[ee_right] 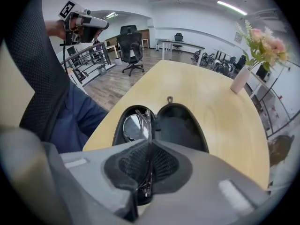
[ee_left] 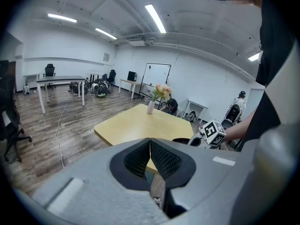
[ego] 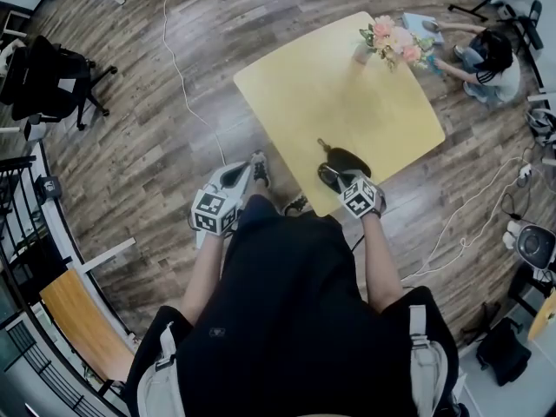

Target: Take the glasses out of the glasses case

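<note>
Pinching a thin part of the frame, the right gripper (ee_right: 150,146) is holding the glasses (ee_right: 134,125), its jaws drawn together on them with only the wire-thin metal between the pads. The glasses are lying straight ahead of this gripper and just past its tips. Their long line is running away from it along the line of the jaws, and the far end is sitting in the left half of the open case (ee_right: 180,125). The case is resting at the near corner of the table (ee_right: 211,93), its other half empty. Lifting up and back toward the person looks like the move that would free them.

The left gripper (ee_left: 150,143) is hanging well off to the side over the floor, jaws pressed together on nothing, so the right is far nearer.

The glasses are looking slight: a clear lens and a slim, shiny frame, likely to bend or slip under a hard squeeze.
</note>
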`<action>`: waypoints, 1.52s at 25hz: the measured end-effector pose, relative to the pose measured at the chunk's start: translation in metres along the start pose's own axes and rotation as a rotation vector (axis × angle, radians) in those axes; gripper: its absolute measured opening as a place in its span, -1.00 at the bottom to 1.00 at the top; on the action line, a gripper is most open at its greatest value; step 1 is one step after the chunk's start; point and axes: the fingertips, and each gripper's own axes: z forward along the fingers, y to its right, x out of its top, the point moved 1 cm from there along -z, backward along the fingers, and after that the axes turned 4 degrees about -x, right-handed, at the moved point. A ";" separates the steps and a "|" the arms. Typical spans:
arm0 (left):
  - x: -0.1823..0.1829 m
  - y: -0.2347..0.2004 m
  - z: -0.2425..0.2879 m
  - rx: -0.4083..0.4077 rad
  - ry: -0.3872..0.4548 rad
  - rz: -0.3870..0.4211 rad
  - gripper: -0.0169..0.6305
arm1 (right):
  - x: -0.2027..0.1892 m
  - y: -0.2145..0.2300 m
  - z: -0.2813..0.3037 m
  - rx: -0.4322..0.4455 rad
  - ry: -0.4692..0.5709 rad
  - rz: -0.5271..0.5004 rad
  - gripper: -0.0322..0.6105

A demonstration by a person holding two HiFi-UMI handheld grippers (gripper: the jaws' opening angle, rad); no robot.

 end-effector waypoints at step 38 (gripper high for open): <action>0.047 0.072 0.023 -0.205 0.077 0.179 -0.91 | -0.037 0.001 -0.128 -0.294 0.270 0.347 -0.85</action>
